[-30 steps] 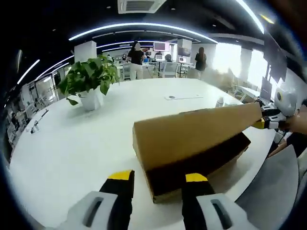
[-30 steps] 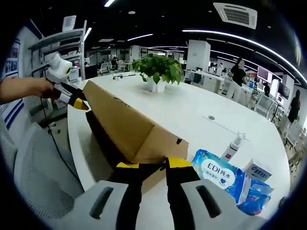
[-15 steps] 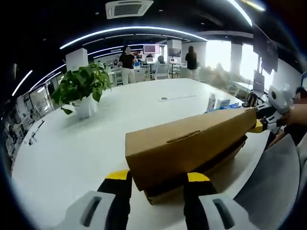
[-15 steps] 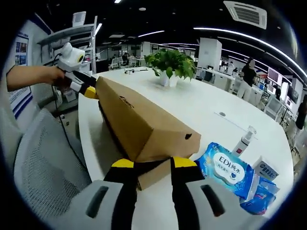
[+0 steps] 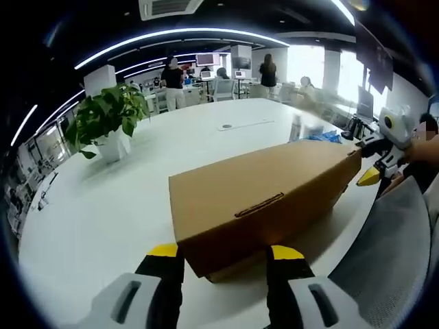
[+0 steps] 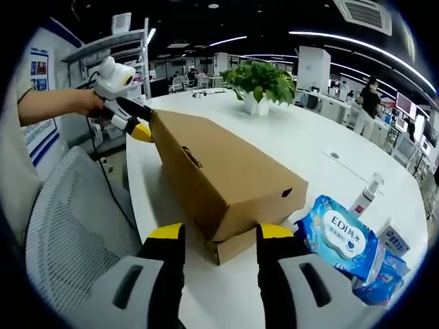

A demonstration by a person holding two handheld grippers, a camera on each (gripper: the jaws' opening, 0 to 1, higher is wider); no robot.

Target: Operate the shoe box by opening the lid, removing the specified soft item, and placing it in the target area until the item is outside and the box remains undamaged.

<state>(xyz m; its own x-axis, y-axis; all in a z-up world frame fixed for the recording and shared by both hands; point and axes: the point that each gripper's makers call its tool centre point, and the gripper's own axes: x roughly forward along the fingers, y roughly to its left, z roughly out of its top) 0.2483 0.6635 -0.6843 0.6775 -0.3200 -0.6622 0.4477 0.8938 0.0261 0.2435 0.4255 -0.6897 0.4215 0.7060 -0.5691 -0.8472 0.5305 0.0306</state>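
Left gripper view: cardboard shoe box point(image 5: 264, 199) lies on the white bench point(image 5: 103, 205) at 12 o'clock of the left hand-held gripper point(image 5: 224, 255), jaws apart. Right hand-held gripper point(image 6: 212, 236), earlier clamped on the lid, now spread; lid lowered.

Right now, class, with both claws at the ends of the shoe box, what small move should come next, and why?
Probably close both claws on the lid's end edges and lift it. The lid sits down over the shoe box, and the left claw and right claw stand open at opposite ends, gripping nothing.
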